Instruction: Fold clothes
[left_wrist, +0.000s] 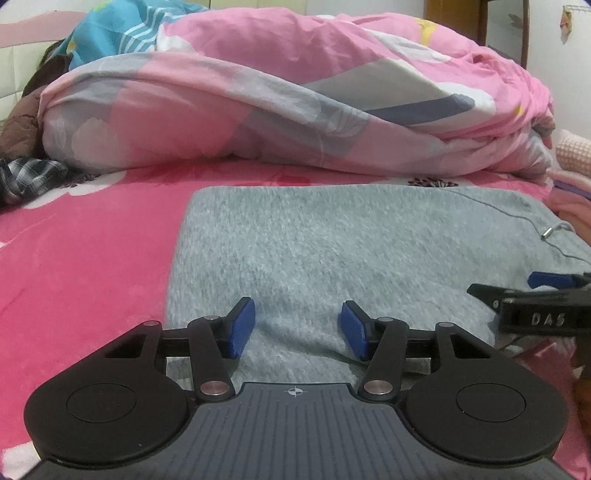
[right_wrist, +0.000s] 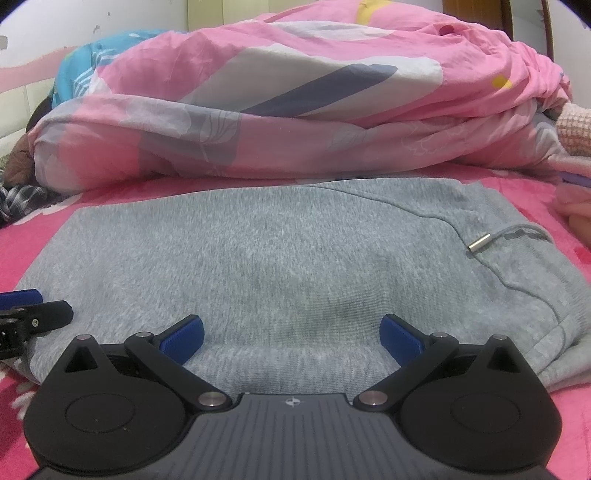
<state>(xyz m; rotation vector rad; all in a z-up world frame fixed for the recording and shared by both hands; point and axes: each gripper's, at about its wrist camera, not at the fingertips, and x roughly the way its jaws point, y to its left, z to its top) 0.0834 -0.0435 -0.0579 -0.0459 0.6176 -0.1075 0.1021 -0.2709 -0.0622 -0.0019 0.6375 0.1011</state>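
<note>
Grey fleece garment (right_wrist: 295, 258), folded into a flat rectangle, lies on a bright pink plush bedspread (left_wrist: 85, 258). Left gripper (left_wrist: 298, 328) and right gripper (right_wrist: 291, 338) rest at its 6 o'clock edge, blue pads apart, clamping nothing. A rumpled pink patterned quilt (right_wrist: 258, 110) is heaped at 12 o'clock.

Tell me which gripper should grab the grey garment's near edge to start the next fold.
Left, probably. The left gripper already has a ridge of the grey knit garment bunched between its half-closed pads; the right gripper is wide open over flat fabric.
</note>
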